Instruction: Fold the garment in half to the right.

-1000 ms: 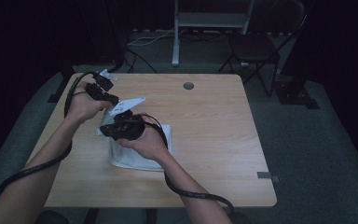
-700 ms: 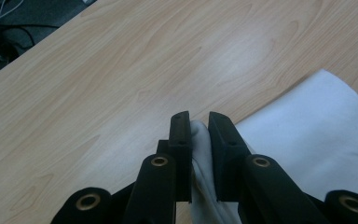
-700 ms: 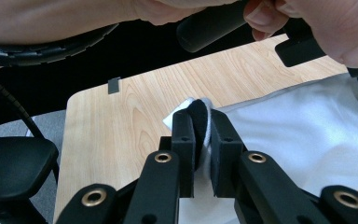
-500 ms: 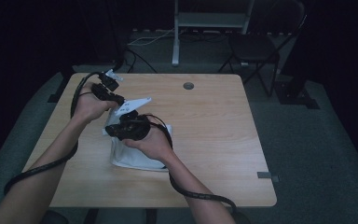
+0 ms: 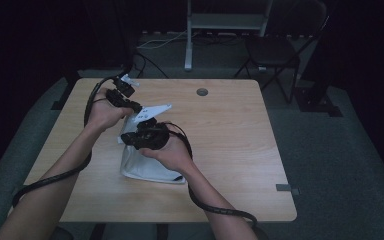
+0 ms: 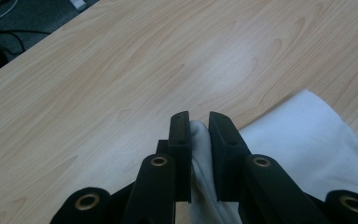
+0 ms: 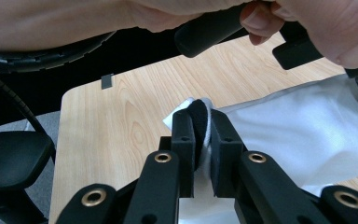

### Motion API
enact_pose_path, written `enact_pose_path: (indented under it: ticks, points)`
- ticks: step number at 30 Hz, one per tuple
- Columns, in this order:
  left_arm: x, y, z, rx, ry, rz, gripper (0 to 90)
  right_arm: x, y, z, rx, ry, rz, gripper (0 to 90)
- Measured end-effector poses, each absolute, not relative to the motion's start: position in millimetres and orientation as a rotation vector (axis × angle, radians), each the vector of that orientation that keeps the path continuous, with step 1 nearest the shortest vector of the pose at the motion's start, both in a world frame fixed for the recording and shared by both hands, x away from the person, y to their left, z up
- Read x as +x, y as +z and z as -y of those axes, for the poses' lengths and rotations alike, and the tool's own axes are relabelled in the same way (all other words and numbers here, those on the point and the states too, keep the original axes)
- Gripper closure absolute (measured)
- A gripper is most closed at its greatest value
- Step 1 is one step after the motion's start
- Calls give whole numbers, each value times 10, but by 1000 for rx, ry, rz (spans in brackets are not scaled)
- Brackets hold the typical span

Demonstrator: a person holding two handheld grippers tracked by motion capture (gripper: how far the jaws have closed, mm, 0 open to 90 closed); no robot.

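Cloth point(image 5: 145, 162) lay on tabletop point(image 5: 240, 150); left gripper point(image 6: 199, 135) and right gripper point(image 7: 201, 128) each pinched a cloth edge, lifted above tabletop.

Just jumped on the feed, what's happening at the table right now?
A person is working a white cloth on the wooden table with a hand-held claw in each hand. The left claw is shut on a fold of the cloth, and the right claw is pinching another edge of it. Both ends are lifted a little off the table, while the rest of the cloth lies bunched below the hands.
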State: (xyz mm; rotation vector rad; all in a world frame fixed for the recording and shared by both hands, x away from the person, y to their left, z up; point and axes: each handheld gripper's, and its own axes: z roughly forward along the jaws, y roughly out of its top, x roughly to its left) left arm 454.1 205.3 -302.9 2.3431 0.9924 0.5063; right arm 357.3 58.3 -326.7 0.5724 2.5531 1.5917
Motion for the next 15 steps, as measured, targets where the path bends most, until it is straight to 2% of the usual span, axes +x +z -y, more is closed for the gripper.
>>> enact_pose_path:
  ticks: [15]
  points:
    - [4564, -3116, -1870, 2365, 493, -971, 797, 3581, -3328, -437, 599, 1573, -2555, 827]
